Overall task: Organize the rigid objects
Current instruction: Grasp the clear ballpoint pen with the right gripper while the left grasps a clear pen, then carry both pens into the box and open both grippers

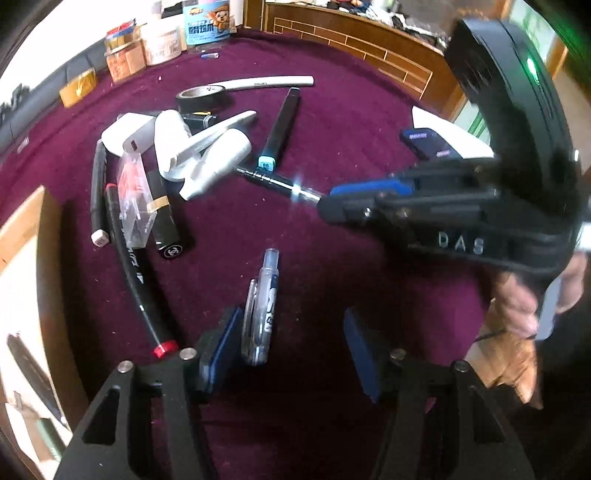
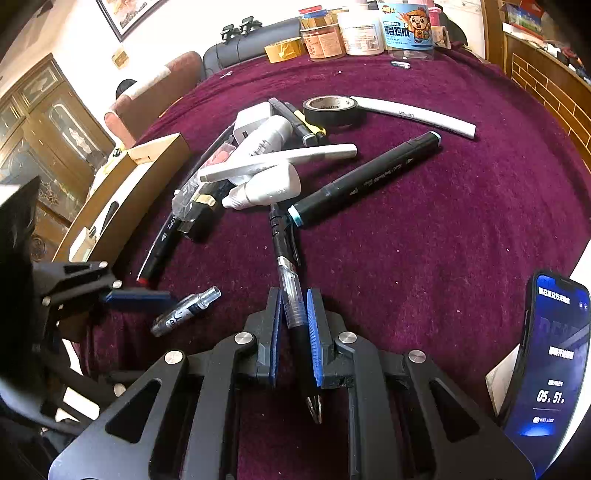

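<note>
My right gripper [image 2: 293, 325] is shut on a black pen [image 2: 286, 266] with a clear barrel, held just above the purple cloth; it also shows in the left wrist view [image 1: 332, 201] with the pen [image 1: 273, 180] sticking out left. My left gripper [image 1: 291, 343] is open, its left pad beside a clear pen cap [image 1: 260, 314] that lies on the cloth; the cap also shows in the right wrist view [image 2: 186, 312]. A pile of markers, white bottles [image 2: 266, 190] and a black marker [image 2: 369, 181] lies beyond.
A cardboard box [image 2: 122, 192] stands at the left of the pile. A black tape roll [image 2: 332, 109] and a white stick [image 2: 417, 114] lie behind. Jars [image 2: 360, 31] line the far edge. A phone [image 2: 546, 362] leans at the right.
</note>
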Motion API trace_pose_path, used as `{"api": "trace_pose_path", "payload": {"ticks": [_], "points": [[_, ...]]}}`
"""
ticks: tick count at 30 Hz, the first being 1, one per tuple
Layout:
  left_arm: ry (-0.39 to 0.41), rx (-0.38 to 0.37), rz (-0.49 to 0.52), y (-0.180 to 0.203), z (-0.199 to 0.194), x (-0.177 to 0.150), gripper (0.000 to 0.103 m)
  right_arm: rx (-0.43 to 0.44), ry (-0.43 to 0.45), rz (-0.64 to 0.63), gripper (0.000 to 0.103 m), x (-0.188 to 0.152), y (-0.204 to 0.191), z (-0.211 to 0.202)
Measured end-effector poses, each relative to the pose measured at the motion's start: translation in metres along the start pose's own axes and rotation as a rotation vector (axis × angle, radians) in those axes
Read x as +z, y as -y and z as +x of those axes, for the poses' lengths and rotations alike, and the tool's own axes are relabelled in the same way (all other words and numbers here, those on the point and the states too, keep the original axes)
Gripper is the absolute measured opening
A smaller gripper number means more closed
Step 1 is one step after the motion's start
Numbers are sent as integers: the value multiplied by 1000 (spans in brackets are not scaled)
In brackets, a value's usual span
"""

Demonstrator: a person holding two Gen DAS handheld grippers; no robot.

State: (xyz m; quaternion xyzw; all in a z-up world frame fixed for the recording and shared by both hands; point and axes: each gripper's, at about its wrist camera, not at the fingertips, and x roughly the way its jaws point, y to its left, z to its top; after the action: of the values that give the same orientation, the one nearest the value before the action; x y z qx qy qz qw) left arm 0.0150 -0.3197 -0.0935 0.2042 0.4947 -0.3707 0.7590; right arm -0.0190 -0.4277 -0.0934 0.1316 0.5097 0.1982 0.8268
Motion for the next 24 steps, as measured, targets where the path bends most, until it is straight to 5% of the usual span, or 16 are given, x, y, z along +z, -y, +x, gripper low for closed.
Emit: {"api": "trace_pose_path", "payload": {"ticks": [2, 5, 8, 11, 15, 24], "points": [[6, 11, -11, -2, 1, 3, 54, -12, 0, -2, 13, 0, -2, 0], [25, 71, -14, -3, 2, 7, 29, -37, 2, -2, 13, -1, -5, 0], [51, 103, -18, -2, 3, 6, 16, -69, 16, -10, 14, -6, -10, -2], [80, 120, -15, 0, 1, 0, 14, -109, 30, -55, 14, -14, -25, -2], [103, 52, -134, -16, -4, -7, 13, -132, 32, -63, 12, -13, -38, 2], [240, -24, -346, -44, -66, -37, 13, 97, 84, -14, 11, -7, -72, -18]]}}
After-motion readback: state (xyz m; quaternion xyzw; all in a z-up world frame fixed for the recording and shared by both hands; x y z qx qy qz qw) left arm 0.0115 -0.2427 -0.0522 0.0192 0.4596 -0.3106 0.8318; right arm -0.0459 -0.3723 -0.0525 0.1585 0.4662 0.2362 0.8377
